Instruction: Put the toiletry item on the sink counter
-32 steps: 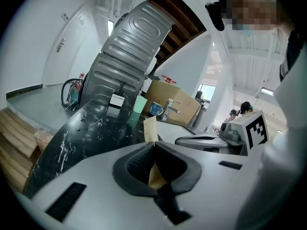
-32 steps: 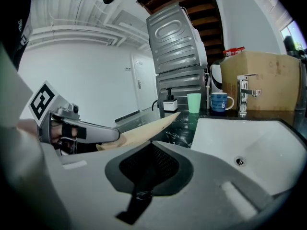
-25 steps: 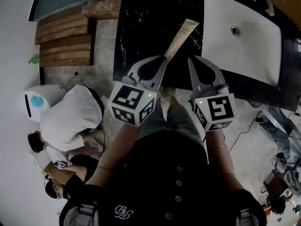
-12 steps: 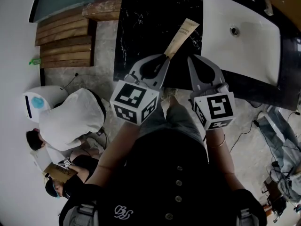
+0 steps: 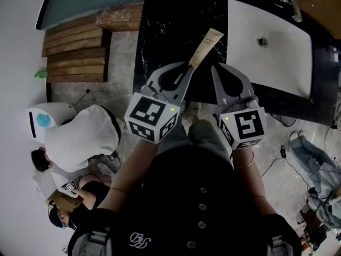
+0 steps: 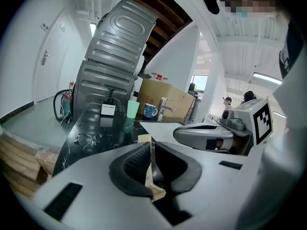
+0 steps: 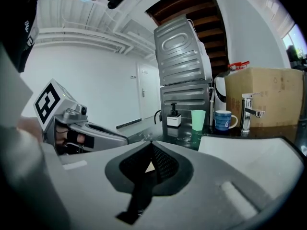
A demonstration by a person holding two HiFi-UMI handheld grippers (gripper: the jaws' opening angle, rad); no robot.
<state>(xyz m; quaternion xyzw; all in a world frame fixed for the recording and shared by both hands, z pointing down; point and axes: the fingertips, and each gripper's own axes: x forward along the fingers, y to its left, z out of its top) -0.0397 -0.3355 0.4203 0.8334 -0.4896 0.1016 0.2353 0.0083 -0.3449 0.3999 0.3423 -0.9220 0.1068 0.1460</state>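
A tan toiletry tube (image 5: 204,44) sticks out forward over the black marble counter (image 5: 165,31). My left gripper (image 5: 187,66) is shut on its crimped near end. In the left gripper view the tube (image 6: 149,169) stands edge-on between the dark pads, held by the left gripper (image 6: 151,150). My right gripper (image 5: 215,66) hovers just right of it at the counter's front edge, shut with nothing in it; its jaws meet in the right gripper view (image 7: 151,145). The white sink basin (image 5: 277,52) lies to the right.
At the counter's back stand a soap dispenser (image 7: 173,117), a green cup (image 7: 198,120), a blue mug (image 7: 223,120) and a faucet (image 7: 248,110). Wooden planks (image 5: 72,52) lie left of the counter. A person in white (image 5: 80,137) crouches on the floor at left. Cables (image 5: 314,159) trail at right.
Both grippers keep their pose with the tube still held. The counter and sink have slid slightly lower in the head view, and the crouching person has shifted a little.
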